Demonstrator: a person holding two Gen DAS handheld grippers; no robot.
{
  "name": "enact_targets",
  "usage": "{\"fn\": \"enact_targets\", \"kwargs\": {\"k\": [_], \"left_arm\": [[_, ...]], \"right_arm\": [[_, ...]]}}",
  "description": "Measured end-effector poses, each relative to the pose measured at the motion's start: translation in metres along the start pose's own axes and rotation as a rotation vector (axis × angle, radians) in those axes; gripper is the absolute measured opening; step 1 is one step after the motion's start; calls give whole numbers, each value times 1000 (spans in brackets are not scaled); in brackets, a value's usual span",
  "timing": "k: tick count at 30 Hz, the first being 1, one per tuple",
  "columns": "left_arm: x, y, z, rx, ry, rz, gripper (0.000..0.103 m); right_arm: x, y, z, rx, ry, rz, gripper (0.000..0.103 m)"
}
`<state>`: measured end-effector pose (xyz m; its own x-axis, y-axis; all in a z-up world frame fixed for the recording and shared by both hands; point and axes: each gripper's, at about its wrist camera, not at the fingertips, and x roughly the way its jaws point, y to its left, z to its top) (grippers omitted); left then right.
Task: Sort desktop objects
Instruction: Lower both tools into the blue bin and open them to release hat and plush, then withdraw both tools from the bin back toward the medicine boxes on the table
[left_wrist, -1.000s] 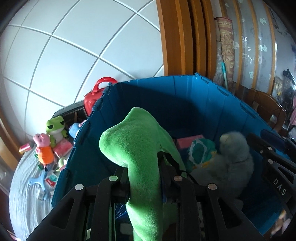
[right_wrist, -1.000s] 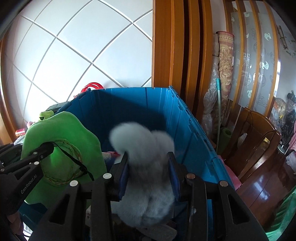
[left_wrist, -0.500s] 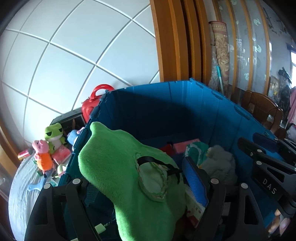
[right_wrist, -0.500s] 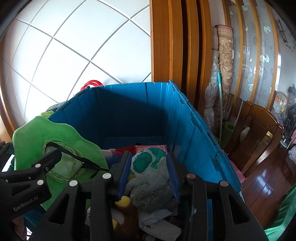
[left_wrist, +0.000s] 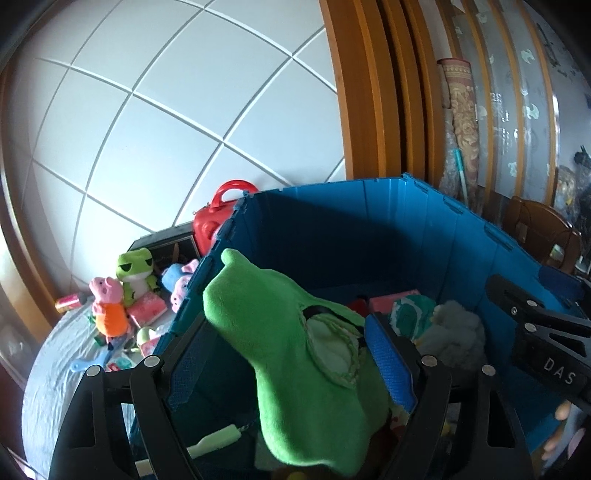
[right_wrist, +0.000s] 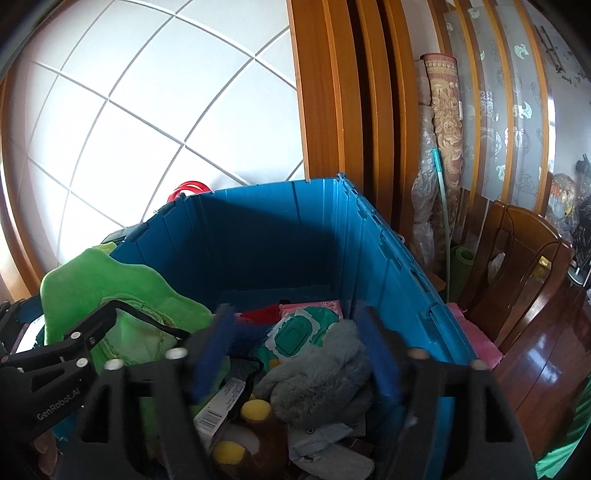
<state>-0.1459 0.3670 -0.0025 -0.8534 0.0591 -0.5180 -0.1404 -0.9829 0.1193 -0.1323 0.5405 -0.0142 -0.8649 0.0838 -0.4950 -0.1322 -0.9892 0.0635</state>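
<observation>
Grippers are both over the blue crate (right_wrist: 295, 236) with jaws spread apart, nothing clamped. The right gripper (right_wrist: 295, 347) has just been opening, and the grey plush (right_wrist: 325, 369) sits loose between its blue pads on top of the pile inside: wet-wipes pack (right_wrist: 295, 332), a brown and yellow toy, some labelled packets. The left gripper (left_wrist: 280, 354) has let go too, and the green plush (left_wrist: 314, 369) stands between its jaws, apparently propped on the contents below and leaning toward the crate's left wall.

My worry is that green one. It's tall and floppy, its top pokes up near the rim, so if the left gripper pulls back carelessly a finger could snag the black strap on its front and drag it back out or tip it over the wall. Same with the grey plush, fuzzy fabric likes to cling to pads.

Plenty still left on the table: orange-dressed pig plush (left_wrist: 107, 306), frog plush (left_wrist: 135, 273), red toy case (left_wrist: 218, 218)
</observation>
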Motion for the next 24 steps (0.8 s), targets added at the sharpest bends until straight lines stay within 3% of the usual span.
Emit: {"fn": "enact_targets", "kwargs": {"k": [5, 16, 24], "left_arm": [[-18, 17, -12, -13, -7, -1, 83], [-64, 70, -32, -28, -49, -67, 84], [-87, 160, -59, -84, -44, -53, 84]], "right_arm": [[-7, 4, -1, 6, -22, -16, 103], [-49, 52, -19, -30, -15, -46, 103], [-92, 137, -32, -72, -51, -28, 103]]}}
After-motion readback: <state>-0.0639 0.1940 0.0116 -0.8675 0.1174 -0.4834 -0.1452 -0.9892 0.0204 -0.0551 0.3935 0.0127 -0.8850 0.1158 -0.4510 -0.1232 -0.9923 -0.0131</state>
